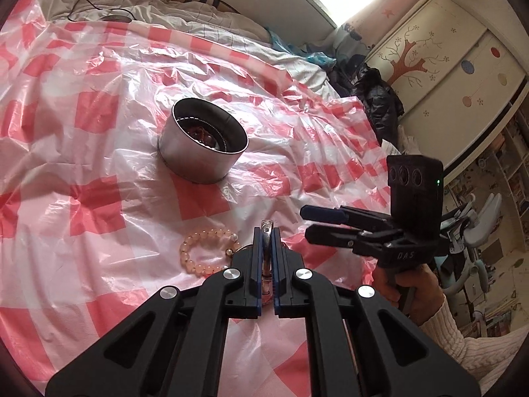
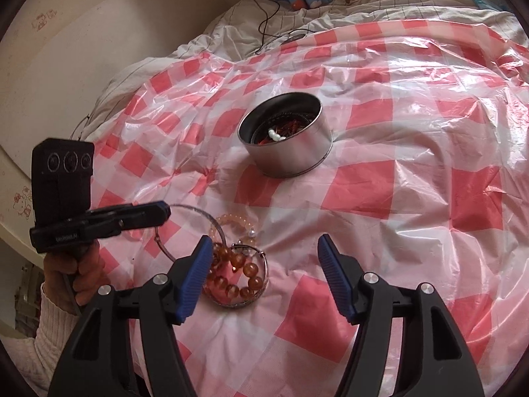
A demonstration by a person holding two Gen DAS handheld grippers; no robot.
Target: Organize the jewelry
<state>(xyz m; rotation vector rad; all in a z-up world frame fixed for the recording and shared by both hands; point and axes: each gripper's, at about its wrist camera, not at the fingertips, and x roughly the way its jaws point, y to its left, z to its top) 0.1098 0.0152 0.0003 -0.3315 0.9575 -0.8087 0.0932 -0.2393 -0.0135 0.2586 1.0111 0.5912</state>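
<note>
The left gripper (image 1: 267,231) is angled down toward the bed, its blue-padded jaws pinched almost together on a thin silver bangle (image 1: 266,226), whose rim pokes out above the fingertips. From the right wrist view the same bangle curves out of that gripper as a fine wire loop (image 2: 195,213). A hand (image 2: 77,273) in a cream knit sleeve (image 2: 53,317) grips its handle.

The right gripper (image 2: 264,251) also tips downward, its jaws standing wide with nothing between the pads. The other hand (image 1: 408,289) holds its handle, which carries the raised letters "DAS"; the label on the left gripper's body is too blurred to read.

Ahead of both grippers, well apart from them, a round metal tin (image 2: 287,158) stands upright on the red-and-white checked plastic sheet (image 2: 396,198) covering the bed. Inside it lie dark red beads and a small white piece; more I cannot make out.

Just in front of the right gripper, beside its left finger, an amber bead bracelet (image 2: 236,281) lies inside a silver bangle (image 2: 261,284). A pale peach bead bracelet (image 1: 205,253) rests just left of the left gripper's fingertips.
</note>
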